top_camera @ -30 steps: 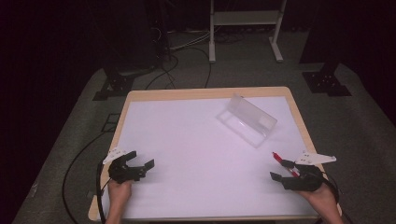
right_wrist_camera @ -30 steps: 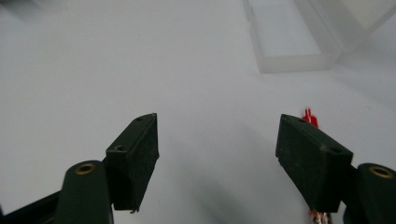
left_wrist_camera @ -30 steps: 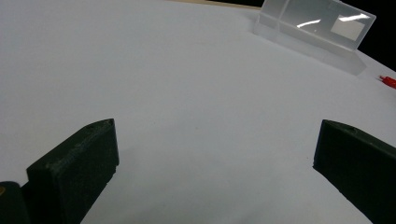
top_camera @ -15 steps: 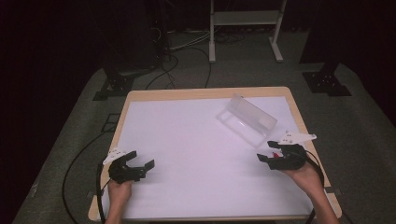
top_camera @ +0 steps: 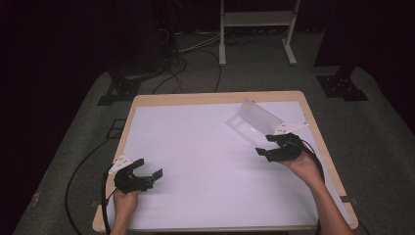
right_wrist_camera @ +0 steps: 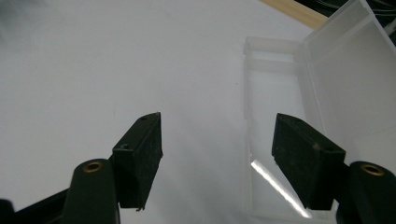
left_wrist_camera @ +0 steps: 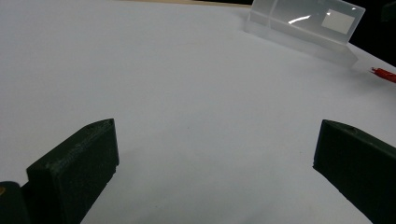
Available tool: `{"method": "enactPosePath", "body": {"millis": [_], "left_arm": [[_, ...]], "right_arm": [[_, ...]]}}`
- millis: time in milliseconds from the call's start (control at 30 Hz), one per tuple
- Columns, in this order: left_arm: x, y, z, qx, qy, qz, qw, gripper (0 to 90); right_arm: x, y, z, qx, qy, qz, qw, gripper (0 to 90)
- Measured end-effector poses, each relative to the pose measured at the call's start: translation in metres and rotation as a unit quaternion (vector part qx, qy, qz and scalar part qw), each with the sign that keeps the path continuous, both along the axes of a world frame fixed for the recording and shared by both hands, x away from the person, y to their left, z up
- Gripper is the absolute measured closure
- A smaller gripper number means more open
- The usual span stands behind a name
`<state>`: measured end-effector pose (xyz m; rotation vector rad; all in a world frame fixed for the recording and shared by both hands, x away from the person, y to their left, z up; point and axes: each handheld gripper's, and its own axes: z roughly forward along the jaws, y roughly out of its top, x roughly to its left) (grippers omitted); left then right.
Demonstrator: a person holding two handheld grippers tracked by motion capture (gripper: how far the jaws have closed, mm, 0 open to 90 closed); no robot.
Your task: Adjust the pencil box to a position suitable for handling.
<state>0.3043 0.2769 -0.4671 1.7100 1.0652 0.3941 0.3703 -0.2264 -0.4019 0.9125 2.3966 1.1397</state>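
the clear plastic box lies open at the table's far right, lid raised, long axis running diagonally from far-left to near-right. the right gripper hovers at its near end, jaws spread wide, empty. the left gripper rests near-left, released too.

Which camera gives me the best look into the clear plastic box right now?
The right gripper view: the clear plastic box lies open just ahead of the right gripper, tray and raised lid both visible. The high view shows it small beside that gripper; the left gripper view shows it far off, from the side.
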Motion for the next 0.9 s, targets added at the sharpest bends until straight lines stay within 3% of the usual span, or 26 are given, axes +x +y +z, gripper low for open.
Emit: {"method": "enactPosePath", "body": {"millis": [333,800,900], "left_arm": [[0.0,0.0,0.0,-0.002,-0.001,0.001,1.0,0.0],[0.0,0.0,0.0,-0.002,-0.001,0.001,1.0,0.0],[0.0,0.0,0.0,-0.003,-0.001,0.001,1.0,0.0]], "right_arm": [[0.023,0.012,0.0,-0.008,0.01,0.003,0.9999,33.8],[0.049,0.024,-0.014,-0.021,0.028,0.0,0.9994,34.5],[0.054,0.026,-0.019,-0.026,0.046,-0.004,0.9986,35.1]]}}
